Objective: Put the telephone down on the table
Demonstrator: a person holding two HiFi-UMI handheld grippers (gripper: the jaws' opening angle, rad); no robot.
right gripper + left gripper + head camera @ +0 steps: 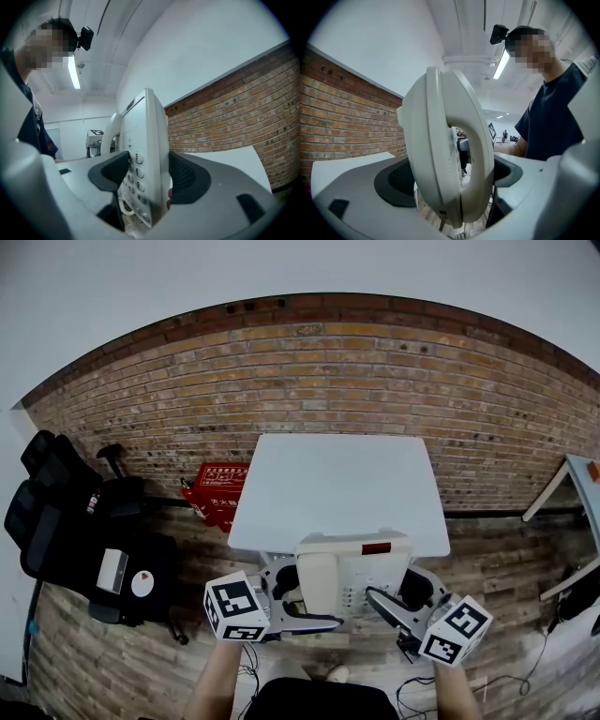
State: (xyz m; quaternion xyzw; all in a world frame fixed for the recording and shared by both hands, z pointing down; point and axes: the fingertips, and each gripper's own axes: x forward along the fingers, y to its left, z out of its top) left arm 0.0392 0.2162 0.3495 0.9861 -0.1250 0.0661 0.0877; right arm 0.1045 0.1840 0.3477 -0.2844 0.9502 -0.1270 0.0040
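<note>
A white desk telephone [352, 573] with its handset on the left side and a red label hangs in the air at the near edge of the white table [337, 484]. My left gripper [305, 596] is shut on its handset side, and my right gripper [398, 594] is shut on its keypad side. In the left gripper view the handset [450, 154] stands edge-on between the dark pads of the left gripper [454, 180]. In the right gripper view the telephone's keypad edge [145, 154] is clamped in the right gripper [147, 180]. Wooden floor shows below it.
A brick wall [375, 381] runs behind the table. A red crate [217, 491] and a black office chair [66, 512] stand to the left on the floor. Another table's corner [572, 484] is at the right. Cables lie on the floor near my feet.
</note>
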